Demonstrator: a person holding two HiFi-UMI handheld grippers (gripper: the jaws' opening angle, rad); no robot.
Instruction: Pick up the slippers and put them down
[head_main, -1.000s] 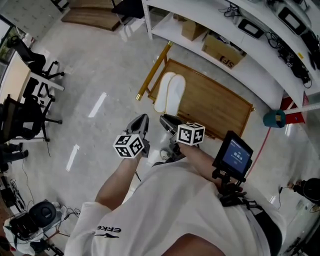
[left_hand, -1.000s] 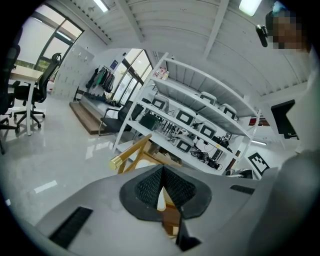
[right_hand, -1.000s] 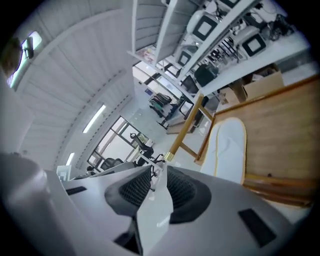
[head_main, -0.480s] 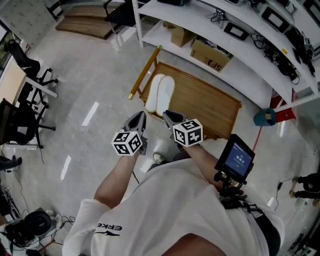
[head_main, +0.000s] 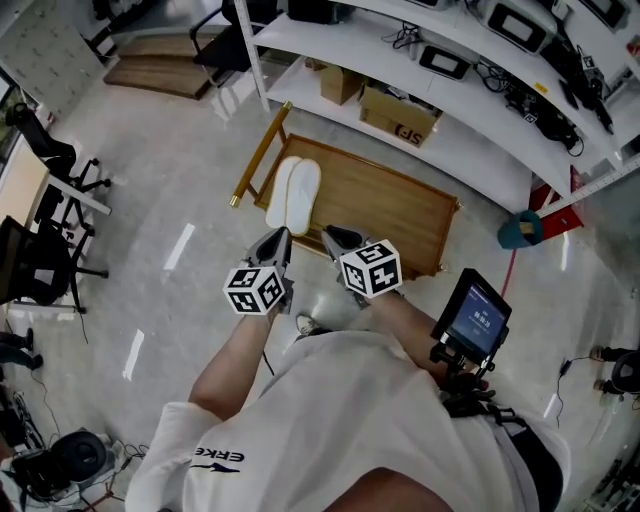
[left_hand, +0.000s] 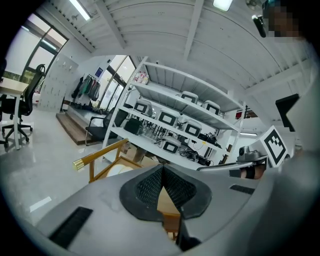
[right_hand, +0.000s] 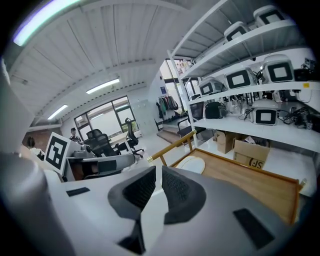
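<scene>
Both claws have lifted and drawn back toward the person's chest. The right claw (head_main: 333, 238) has just been closing on nothing, and its jaws are now all but together. Just beside it, the left claw (head_main: 279, 240) is closed and empty too. Ahead of and below them, the slippers (head_main: 292, 194) lie side by side on a low wooden platform (head_main: 385, 205). They look already set down, so neither claw needs a grip.
</scene>
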